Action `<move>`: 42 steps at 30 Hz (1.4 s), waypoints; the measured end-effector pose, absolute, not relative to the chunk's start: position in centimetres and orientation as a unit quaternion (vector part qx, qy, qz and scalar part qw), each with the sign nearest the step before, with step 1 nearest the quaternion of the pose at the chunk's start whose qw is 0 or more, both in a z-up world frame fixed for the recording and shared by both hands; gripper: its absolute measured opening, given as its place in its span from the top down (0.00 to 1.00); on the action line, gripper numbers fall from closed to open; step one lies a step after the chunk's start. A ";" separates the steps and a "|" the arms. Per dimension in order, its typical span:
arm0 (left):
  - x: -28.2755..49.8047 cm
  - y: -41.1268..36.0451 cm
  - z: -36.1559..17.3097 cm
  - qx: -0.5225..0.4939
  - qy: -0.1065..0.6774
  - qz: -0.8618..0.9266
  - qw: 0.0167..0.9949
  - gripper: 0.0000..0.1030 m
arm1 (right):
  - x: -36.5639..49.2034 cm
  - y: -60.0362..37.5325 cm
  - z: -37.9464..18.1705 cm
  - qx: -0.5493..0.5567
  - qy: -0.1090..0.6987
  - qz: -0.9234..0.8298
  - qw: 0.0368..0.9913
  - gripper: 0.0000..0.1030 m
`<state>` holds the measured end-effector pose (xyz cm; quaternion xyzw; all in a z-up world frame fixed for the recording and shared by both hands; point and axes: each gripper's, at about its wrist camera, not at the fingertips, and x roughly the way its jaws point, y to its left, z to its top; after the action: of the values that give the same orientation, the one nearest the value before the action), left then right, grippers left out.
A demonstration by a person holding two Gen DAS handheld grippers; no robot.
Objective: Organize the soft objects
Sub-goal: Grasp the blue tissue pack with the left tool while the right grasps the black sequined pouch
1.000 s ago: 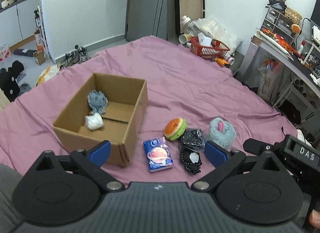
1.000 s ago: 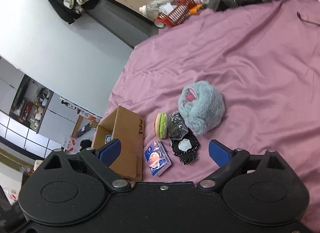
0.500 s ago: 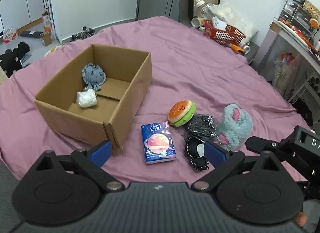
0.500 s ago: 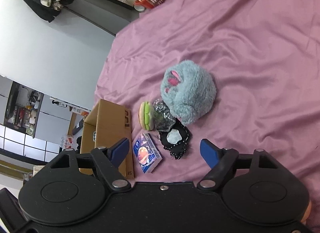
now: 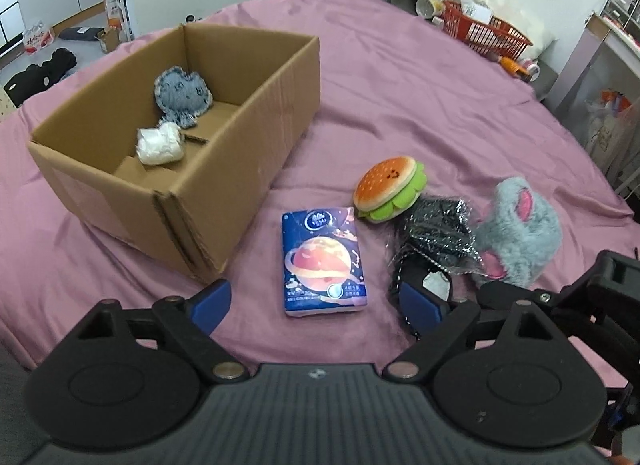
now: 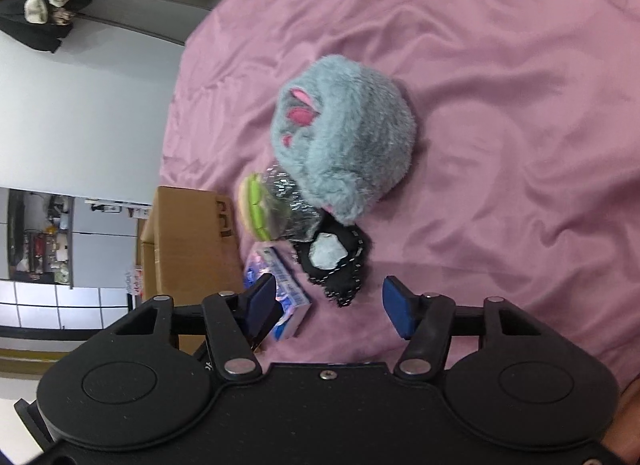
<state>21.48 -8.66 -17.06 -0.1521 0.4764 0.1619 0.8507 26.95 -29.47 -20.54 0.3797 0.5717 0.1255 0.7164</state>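
Note:
On the pink bedsheet [image 5: 400,97] lie a blue tissue pack [image 5: 322,261], a burger plush [image 5: 390,187], a black sparkly pouch [image 5: 434,233] and a fluffy grey-blue plush [image 5: 520,229]. An open cardboard box [image 5: 256,145] on the left holds a denim plush [image 5: 182,95] and a white bundle [image 5: 160,144]. My left gripper [image 5: 316,305] hovers over the tissue pack, its jaws closing, with nothing pressed between them. My right gripper [image 6: 332,307] hangs just above the black pouch [image 6: 334,261], jaws closing, pads clear of it. The fluffy plush [image 6: 344,141] lies beyond.
A red basket [image 5: 486,31] with bottles and clutter sits at the bed's far right edge. A desk and bags stand to the right. The floor past the bed on the left has dark clothes and boxes. Open sheet lies beyond the toys.
Both grippers have sunk toward the sheet and the objects look larger. The right gripper's jaws have narrowed and it has rolled. The left jaws narrowed slightly.

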 end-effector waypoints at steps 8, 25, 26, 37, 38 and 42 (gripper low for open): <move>22.6 -8.8 -19.7 -0.156 0.485 0.183 0.841 0.16 | 28.1 -28.6 -22.4 0.374 0.594 0.116 0.703 0.48; 22.3 -8.6 -19.9 -0.172 0.474 0.188 0.843 0.49 | 29.0 -27.5 -23.9 0.373 0.605 0.123 0.693 0.56; 22.2 -8.6 -19.7 -0.169 0.474 0.187 0.844 0.49 | 29.0 -27.5 -24.0 0.375 0.605 0.123 0.691 0.62; 19.8 -8.2 -15.6 -0.168 0.456 0.153 0.860 0.49 | 27.1 -27.9 -21.3 0.392 0.543 0.183 0.720 0.92; 19.5 -8.1 -15.0 -0.169 0.451 0.151 0.863 0.49 | 26.8 -28.0 -20.9 0.392 0.537 0.187 0.723 0.92; 18.5 -7.6 -12.9 -0.174 0.432 0.143 0.873 0.49 | 25.7 -28.4 -19.6 0.395 0.513 0.197 0.736 0.93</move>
<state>18.46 -7.55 -12.90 -0.1742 0.4323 0.1432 0.8731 25.72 -28.43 -19.57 0.3954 0.5130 0.1967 0.7361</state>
